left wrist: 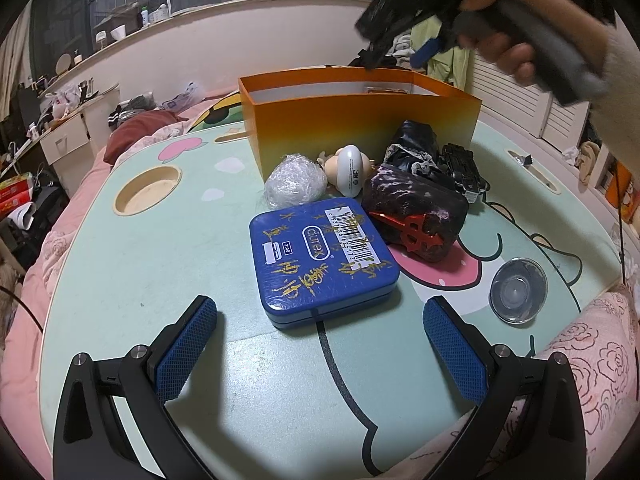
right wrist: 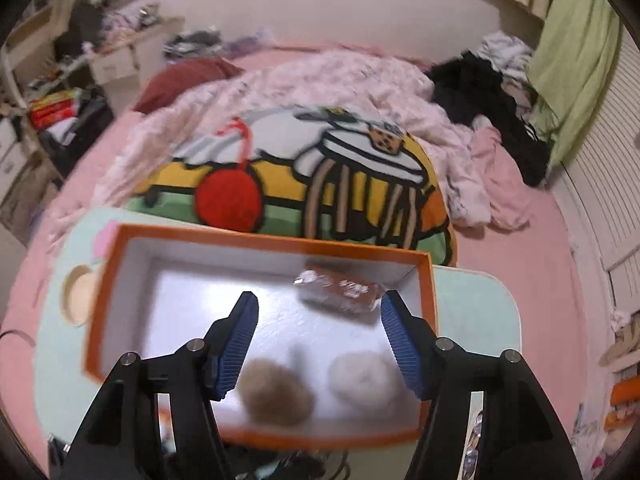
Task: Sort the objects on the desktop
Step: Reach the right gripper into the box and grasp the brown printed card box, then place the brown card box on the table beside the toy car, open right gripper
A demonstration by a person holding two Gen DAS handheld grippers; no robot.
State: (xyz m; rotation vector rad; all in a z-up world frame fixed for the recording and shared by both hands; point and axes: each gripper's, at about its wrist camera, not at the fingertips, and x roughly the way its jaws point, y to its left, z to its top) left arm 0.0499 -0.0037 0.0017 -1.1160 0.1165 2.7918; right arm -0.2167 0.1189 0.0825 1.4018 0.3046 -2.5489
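Right wrist view: right gripper [right wrist: 319,336] wide open, empty, above the orange box [right wrist: 276,240], likely for drop-offs; wrapped block [right wrist: 340,290] and two fuzzy balls inside. Left gripper [left wrist: 320,344] wide open, empty, facing blue tin [left wrist: 322,258] on table [left wrist: 140,272], probably next.

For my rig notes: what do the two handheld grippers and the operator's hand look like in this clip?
Both the left gripper and right gripper have black angular linkages with silver pivot pins and blue cross-hatched finger pads. The right hand is bare, with a cream sleeve.
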